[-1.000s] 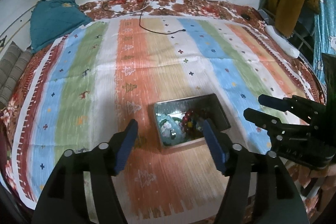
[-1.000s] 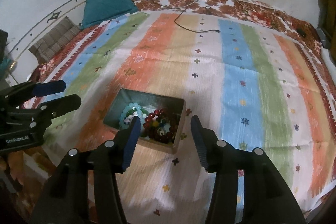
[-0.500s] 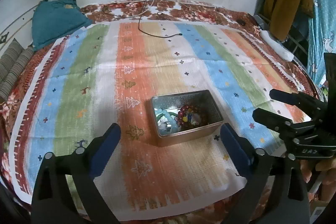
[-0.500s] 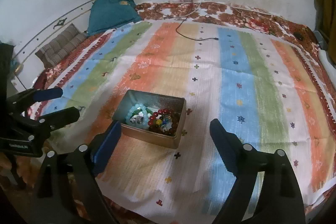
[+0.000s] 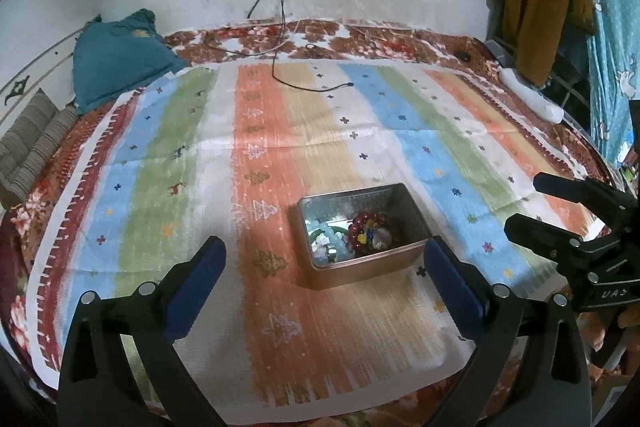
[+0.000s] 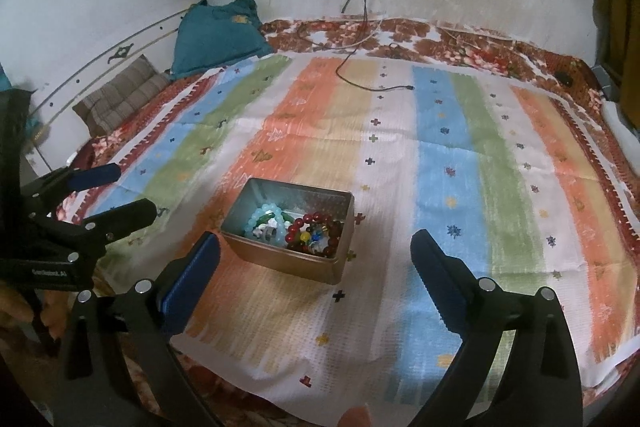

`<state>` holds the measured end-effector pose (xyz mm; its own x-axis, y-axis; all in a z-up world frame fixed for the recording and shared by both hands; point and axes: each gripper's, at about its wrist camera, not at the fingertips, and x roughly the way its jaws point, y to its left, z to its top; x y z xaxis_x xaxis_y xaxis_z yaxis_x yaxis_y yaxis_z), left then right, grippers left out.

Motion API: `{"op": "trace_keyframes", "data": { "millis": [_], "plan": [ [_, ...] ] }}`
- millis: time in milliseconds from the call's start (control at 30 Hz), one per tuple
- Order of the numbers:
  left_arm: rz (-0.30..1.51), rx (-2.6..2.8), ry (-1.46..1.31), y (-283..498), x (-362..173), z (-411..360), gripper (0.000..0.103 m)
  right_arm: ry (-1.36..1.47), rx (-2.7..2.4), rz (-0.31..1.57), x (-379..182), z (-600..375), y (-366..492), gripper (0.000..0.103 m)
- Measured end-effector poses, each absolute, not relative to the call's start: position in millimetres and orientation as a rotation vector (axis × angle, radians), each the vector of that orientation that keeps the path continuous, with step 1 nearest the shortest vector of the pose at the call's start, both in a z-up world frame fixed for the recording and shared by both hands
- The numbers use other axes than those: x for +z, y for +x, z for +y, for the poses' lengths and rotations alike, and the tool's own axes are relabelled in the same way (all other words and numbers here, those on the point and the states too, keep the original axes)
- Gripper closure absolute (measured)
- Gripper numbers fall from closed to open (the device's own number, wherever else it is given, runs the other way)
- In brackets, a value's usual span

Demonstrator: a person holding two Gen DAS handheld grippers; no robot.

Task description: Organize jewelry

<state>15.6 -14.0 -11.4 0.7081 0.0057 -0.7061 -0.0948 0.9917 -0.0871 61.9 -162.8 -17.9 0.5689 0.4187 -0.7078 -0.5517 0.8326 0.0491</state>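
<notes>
Metal tin (image 5: pixel 362 239) of beaded bracelets (image 5: pixel 370 231) noted on the striped bedspread (image 5: pixel 280 131), ahead of both tools and clear of them. Left hand-held gripper (image 5: pixel 324 259): blue pads (image 5: pixel 192 283) spread wide, nothing between. Right hand-held gripper (image 6: pixel 316 255): jaws opening, nothing gripped.

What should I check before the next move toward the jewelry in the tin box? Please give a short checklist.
1. Left gripper empty, jaws wide: ok.
2. Right gripper empty, though its jaws are widening a little more: ok.
3. Tin box upright on the striped cloth, top open: ok.
4. Dark red bead bracelet and pale blue-green bead bracelet lie inside the box: ok.
5. Bracelets free of each other and of the small pieces between them: cannot tell.
6. No cable or other item between jaws and box: ok.
</notes>
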Motion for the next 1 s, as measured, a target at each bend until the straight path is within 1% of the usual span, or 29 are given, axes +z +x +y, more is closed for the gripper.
{"op": "trace_keyframes", "data": {
  "millis": [567,1000],
  "plan": [
    [0.716,0.067,-0.062,6.8,-5.9,-23.2,0.006,-0.188,0.561,0.717,-12.4,-167.6,49.2,0.006],
    [0.703,0.039,-0.046,3.7,-4.9,-28.4,0.006,-0.201,0.561,0.678,-9.1,-167.0,41.5,0.006]
  ]
}}
